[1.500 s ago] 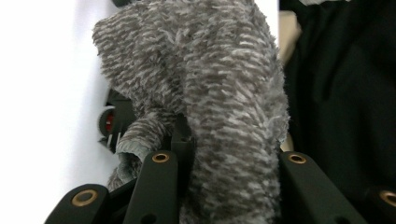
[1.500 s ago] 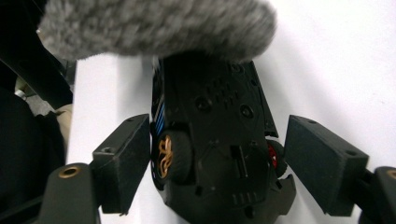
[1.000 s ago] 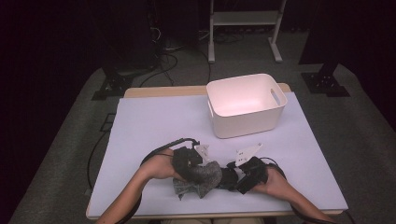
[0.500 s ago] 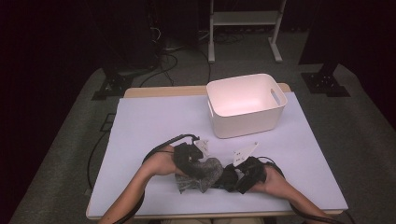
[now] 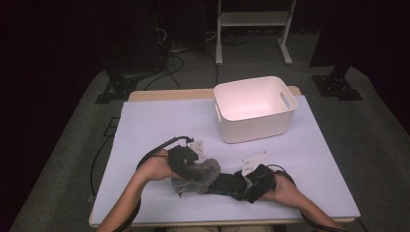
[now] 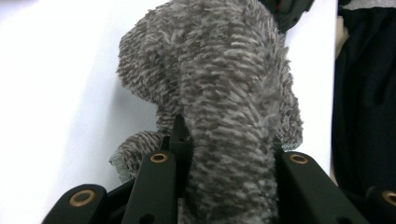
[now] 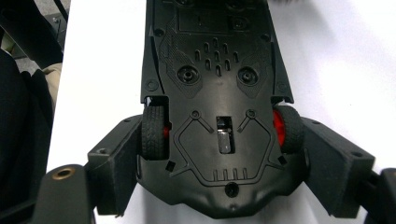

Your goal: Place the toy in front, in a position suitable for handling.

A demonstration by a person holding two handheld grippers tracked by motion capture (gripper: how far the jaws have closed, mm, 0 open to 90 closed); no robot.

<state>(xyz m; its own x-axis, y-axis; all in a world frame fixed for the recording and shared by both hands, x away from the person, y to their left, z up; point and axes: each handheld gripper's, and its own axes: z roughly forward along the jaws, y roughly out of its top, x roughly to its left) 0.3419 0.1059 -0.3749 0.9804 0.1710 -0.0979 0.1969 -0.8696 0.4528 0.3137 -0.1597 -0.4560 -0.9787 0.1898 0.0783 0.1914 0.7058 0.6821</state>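
Observation:
A grey fuzzy cloth lies bunched on the white table top, near the front edge. My left gripper is shut on it, and the pile bulges out between the two black jaws. The cloth's right side rests against the end of a black toy car. The car lies belly-up, its flat underside and red-hubbed wheels showing. My right gripper is shut on it, one jaw against each rear wheel.
A white plastic bin with handle slots stands at the back right of the table. The person's forearms come in from the front edge. Cables loop from both grippers. Dark floor, stands and cables surround the table.
The left gripper has slid a little to the left and away with the cloth still in it. The right gripper and the car have stayed put.

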